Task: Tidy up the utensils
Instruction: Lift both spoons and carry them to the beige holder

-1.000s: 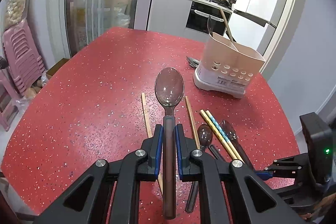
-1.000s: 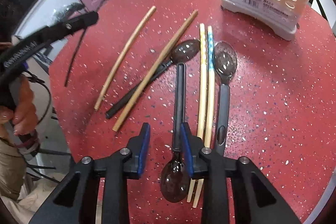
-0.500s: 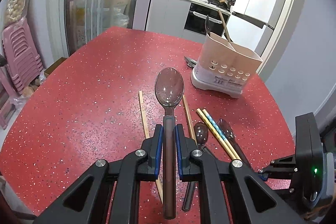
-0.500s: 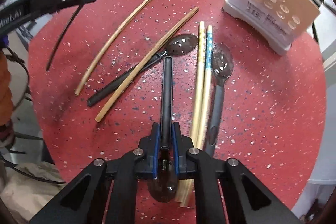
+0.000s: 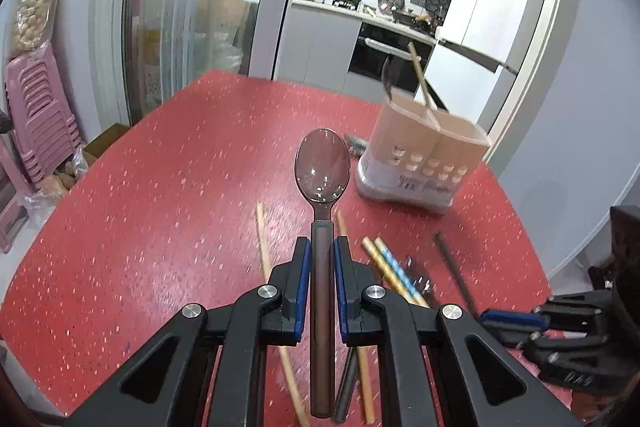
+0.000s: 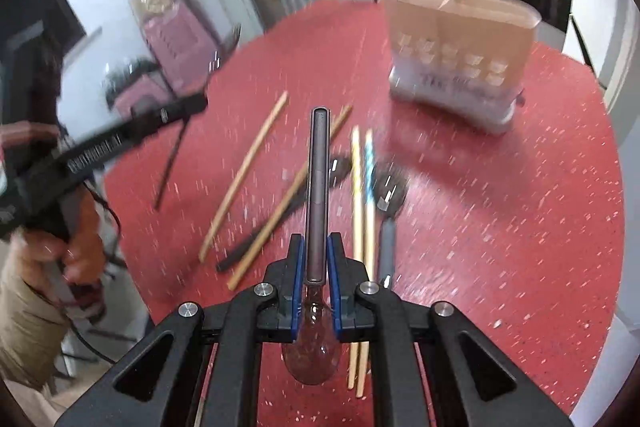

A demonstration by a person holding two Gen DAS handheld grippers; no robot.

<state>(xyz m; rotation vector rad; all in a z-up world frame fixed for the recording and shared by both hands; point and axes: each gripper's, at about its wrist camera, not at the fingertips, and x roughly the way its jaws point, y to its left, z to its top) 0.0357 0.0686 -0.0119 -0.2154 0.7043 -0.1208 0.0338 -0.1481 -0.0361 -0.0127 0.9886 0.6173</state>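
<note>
Two spoons lifted, one in each claw, above the red table.
Left gripper is clenched on a brown spoon, bowl forward; right gripper grips a second spoon, handle forward. Only the left view shows a chopstick standing in the utensil holder ahead-right. Below the right claw lie four chopsticks and two more spoons; bare tabletop opens rightward to the rim.
</note>
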